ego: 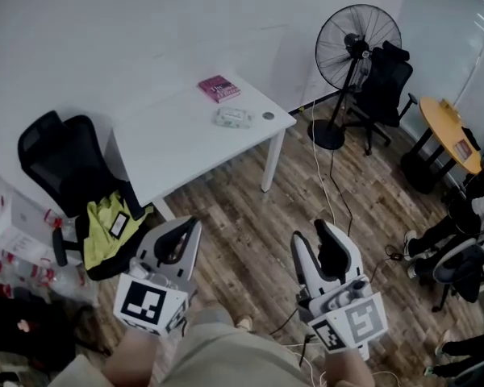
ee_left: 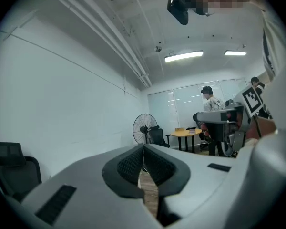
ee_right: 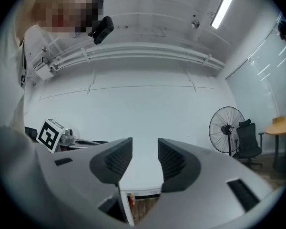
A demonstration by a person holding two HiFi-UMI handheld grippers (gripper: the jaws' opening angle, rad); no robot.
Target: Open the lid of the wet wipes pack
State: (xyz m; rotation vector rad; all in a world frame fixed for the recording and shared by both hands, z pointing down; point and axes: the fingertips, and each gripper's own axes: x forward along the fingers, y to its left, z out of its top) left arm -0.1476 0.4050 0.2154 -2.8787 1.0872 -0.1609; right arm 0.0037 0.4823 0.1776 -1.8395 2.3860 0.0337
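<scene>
A pale wet wipes pack (ego: 233, 117) lies flat on the white table (ego: 177, 147), with a pink pack (ego: 219, 88) behind it and a small round thing (ego: 268, 116) to its right. Both grippers hang low over the wooden floor, well short of the table. My left gripper (ego: 195, 224) (ee_left: 143, 149) is shut, pads touching at the tips with nothing between them. My right gripper (ego: 308, 232) (ee_right: 145, 144) is open and empty; the white table (ee_right: 138, 178) shows through its gap. The packs do not show in either gripper view.
A black chair (ego: 73, 176) with a yellow vest stands left of the table. A standing fan (ego: 355, 51), another black chair (ego: 383, 87) and a round yellow table (ego: 452, 131) are at the right. Seated people (ego: 468, 232) fill the right edge. Cables (ego: 327, 176) trail over the floor.
</scene>
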